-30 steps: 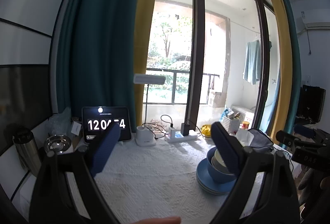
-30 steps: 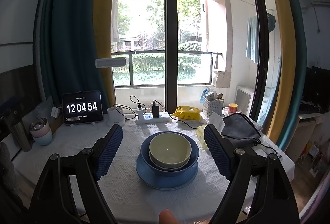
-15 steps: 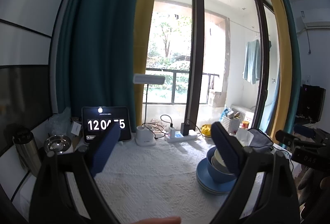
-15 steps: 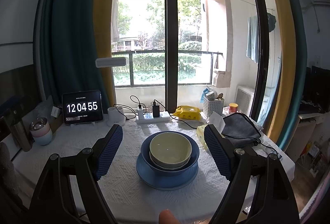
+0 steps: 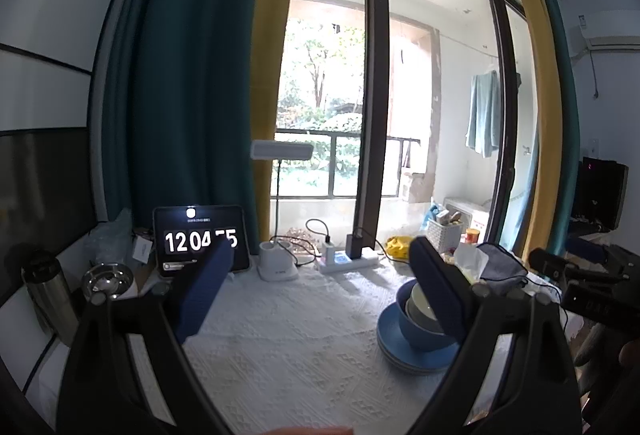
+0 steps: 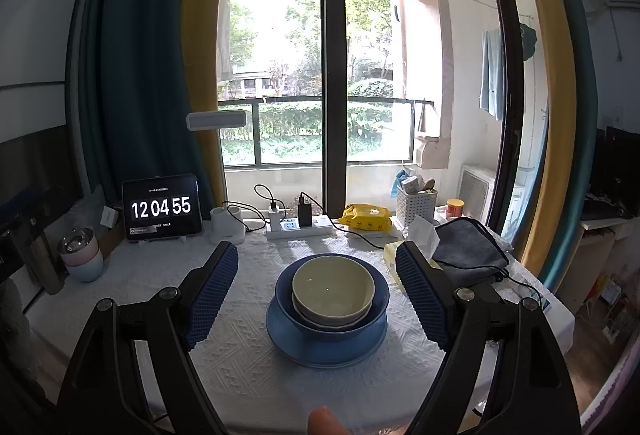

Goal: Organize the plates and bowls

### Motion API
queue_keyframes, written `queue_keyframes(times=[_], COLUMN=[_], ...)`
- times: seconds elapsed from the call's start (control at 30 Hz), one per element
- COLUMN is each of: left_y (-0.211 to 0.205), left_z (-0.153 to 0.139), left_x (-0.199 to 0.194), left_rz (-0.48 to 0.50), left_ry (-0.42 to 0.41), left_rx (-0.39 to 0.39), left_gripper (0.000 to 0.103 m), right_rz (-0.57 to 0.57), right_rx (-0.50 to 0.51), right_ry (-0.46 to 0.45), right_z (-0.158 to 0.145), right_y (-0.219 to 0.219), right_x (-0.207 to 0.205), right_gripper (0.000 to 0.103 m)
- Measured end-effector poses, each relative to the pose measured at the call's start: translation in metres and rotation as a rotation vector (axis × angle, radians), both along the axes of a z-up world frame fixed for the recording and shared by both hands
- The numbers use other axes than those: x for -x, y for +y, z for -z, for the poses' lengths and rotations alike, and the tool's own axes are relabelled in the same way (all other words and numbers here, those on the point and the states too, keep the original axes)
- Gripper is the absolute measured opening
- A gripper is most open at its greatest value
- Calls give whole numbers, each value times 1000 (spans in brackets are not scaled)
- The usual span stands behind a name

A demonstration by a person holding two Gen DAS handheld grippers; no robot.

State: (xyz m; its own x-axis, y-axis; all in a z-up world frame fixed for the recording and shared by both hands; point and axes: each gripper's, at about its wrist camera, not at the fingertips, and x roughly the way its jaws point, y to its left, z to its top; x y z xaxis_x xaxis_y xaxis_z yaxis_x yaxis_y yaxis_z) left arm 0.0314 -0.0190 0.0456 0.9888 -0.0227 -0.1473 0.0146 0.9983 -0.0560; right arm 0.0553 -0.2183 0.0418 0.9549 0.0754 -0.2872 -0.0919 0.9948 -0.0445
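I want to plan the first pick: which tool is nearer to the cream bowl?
Right. The right tool faces the cream bowl, centred before its open fingers. The left tool aims beside the stack, the bowl showing behind its right finger.

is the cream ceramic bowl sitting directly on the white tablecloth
No, the cream ceramic bowl is nested inside a blue bowl on a blue plate.

cream bowl [image 6: 333,285] in a blue bowl [image 6: 332,319] on blue plates [image 6: 326,349] — white diamond-textured tablecloth [image 6: 248,367].

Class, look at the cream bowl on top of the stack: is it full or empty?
Empty. In the right wrist view the cream bowl sits upright in the blue bowl, its bare inside showing down to the bottom.
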Motion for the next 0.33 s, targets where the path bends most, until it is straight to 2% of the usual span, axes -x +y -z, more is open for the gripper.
queue_keyframes(times=[0.33], left_y=[-1], left_z=[3], left_x=[-2], left_rz=[6], left_ry=[11], left_rx=[-9], left_gripper=[91], right_rz=[-2], right_rx=[-2], right_ry=[1], right_z=[-1], right_y=[1], right_x=[-2], right_gripper=[84])
